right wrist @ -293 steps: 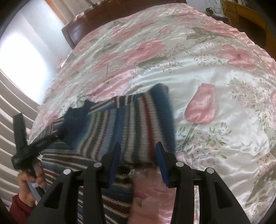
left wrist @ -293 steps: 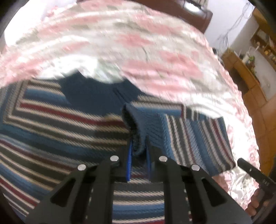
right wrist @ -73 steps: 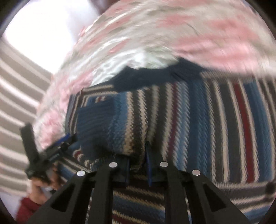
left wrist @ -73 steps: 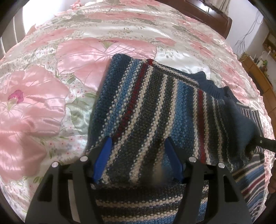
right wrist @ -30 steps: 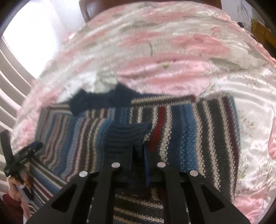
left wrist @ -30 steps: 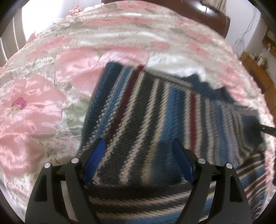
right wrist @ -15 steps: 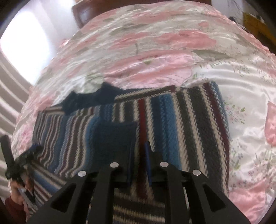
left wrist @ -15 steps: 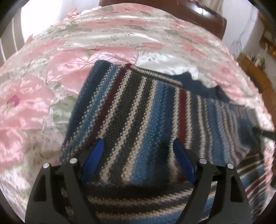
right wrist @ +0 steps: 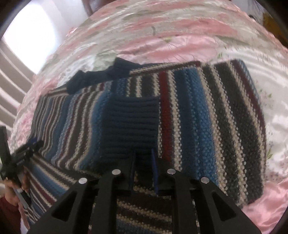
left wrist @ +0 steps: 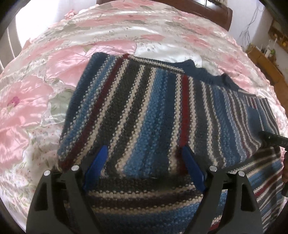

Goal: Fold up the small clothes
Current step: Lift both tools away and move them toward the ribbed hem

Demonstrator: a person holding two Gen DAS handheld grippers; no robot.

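Note:
A knit sweater (left wrist: 144, 108) striped in blue, grey, white and red lies flat on a pink floral satin bedspread (left wrist: 36, 90). Its sleeves are folded in across the body. My left gripper (left wrist: 144, 162) hovers wide open over the folded sleeve, holding nothing. In the right wrist view the sweater (right wrist: 216, 117) fills the middle, with a dark blue ribbed cuff (right wrist: 131, 126) lying flat on it. My right gripper (right wrist: 143, 156) sits just behind the cuff, its jaws a narrow gap apart with no cloth pinched. The left gripper (right wrist: 23, 149) shows at the far left, held by a hand (right wrist: 10, 189).
A dark wooden headboard (left wrist: 198, 10) closes the far end of the bed. Wooden furniture (left wrist: 266, 59) stands beyond the bed's right side. A bright window (right wrist: 27, 36) is on the left. Bare bedspread surrounds the sweater on all sides.
My right gripper has let go of the dark blue cuff, which now lies flat on the sweater, and has parted slightly. My left gripper stays open and has shifted a little over the sleeve.

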